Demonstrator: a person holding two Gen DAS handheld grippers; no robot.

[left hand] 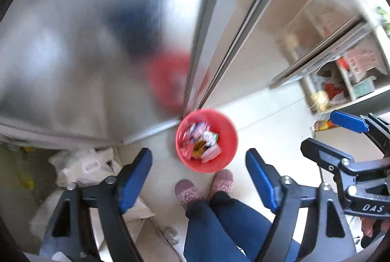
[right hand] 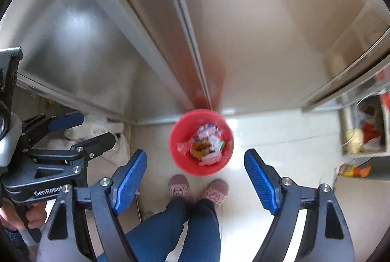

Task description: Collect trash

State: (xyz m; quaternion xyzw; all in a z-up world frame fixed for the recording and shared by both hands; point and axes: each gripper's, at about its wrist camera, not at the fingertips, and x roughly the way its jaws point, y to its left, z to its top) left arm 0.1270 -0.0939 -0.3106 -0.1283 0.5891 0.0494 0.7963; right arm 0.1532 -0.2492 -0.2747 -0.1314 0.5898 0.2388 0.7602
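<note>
Above red bin point(left hand: 206, 140), both tools point(left hand: 198, 179) point(right hand: 195, 179) wide open, empty, "GenRobot", "DAS" lettering.

Pale tiled floor point(right hand: 280, 140), steel cabinet doors point(right hand: 256, 30)

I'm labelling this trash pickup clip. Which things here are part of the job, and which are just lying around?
Part of the job:
- red bin, wrappers inside
- orange-yellow packet on the floor
- left gripper, open, empty
- right gripper, open, empty

Lying about:
- white bags
- shelf clutter
- metal cabinet doors
</note>
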